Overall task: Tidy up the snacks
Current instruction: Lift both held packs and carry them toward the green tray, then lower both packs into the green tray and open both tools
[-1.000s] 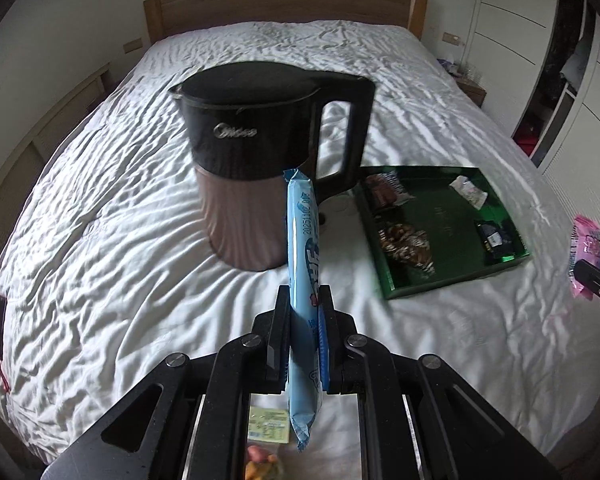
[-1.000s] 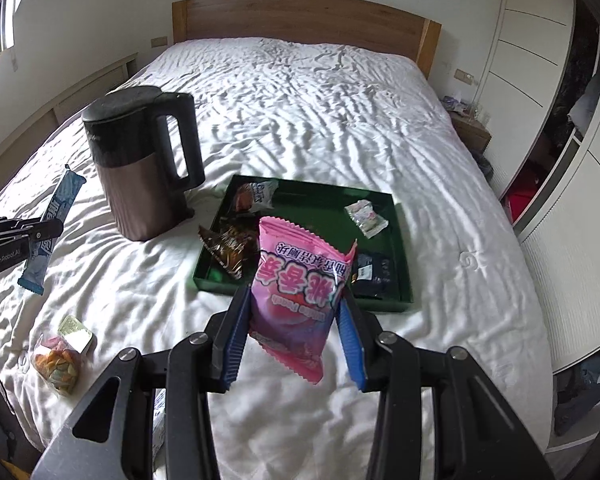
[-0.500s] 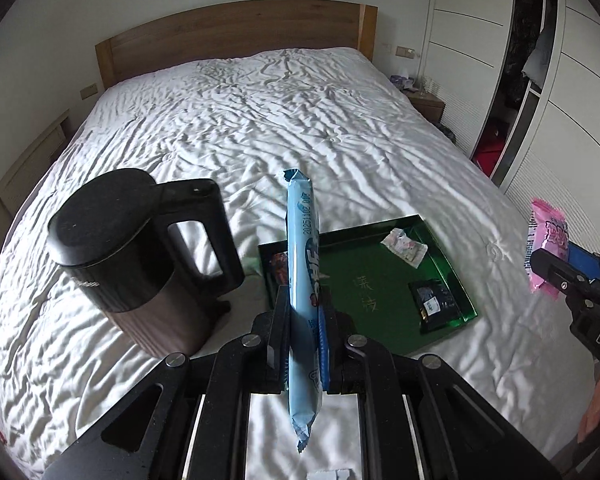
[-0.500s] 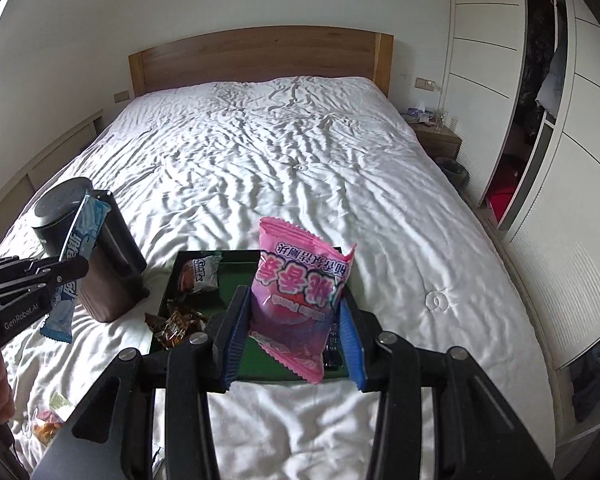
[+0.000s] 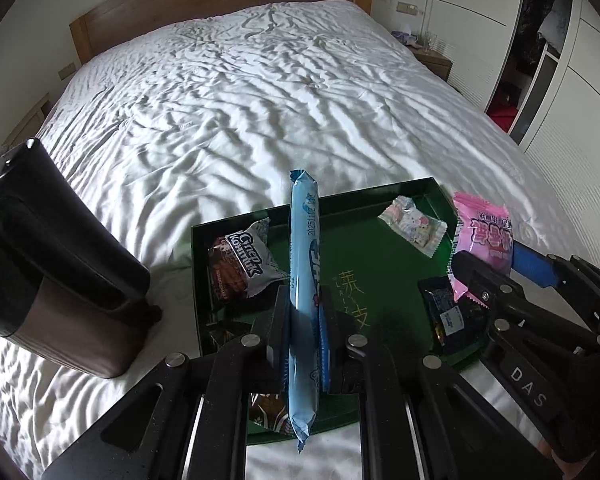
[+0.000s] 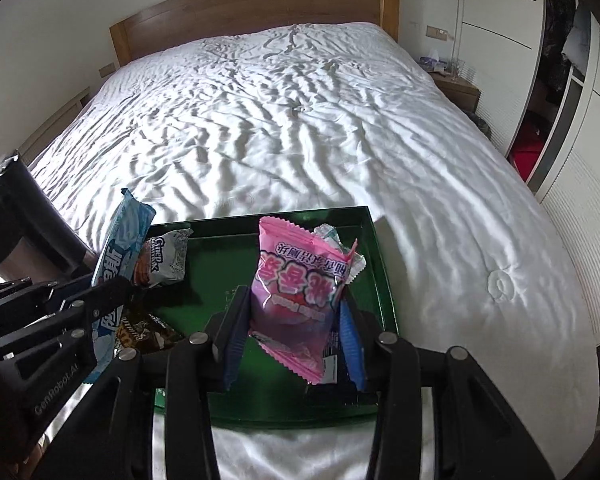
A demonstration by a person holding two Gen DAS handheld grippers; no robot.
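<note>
Left gripper (image 5: 303,320) has its jaws clamped on a long blue snack bar (image 5: 303,280), held edge-on and upright, its top end standing above the fingers and its bottom end hanging below them; the bar sits over the near-left part of the green tray (image 5: 380,268); right gripper (image 6: 296,334) has its jaws closed on a pink snack packet (image 6: 296,300), printed face toward the camera, held above the tray's middle.

Tray lies on the white bedspread (image 5: 260,92); inside it: a brown-and-white wafer packet (image 5: 240,268) at the left, a small pale candy wrapper (image 5: 414,226) near the far right corner, a dark packet (image 5: 452,312) at the right edge, a brown chocolate wrapper (image 6: 148,332) at the near left, partly hidden by the left gripper.

Black-and-brown kettle (image 5: 56,280) stands on the bedspread just left of the tray, handle toward it; whether they touch cannot be told.
</note>
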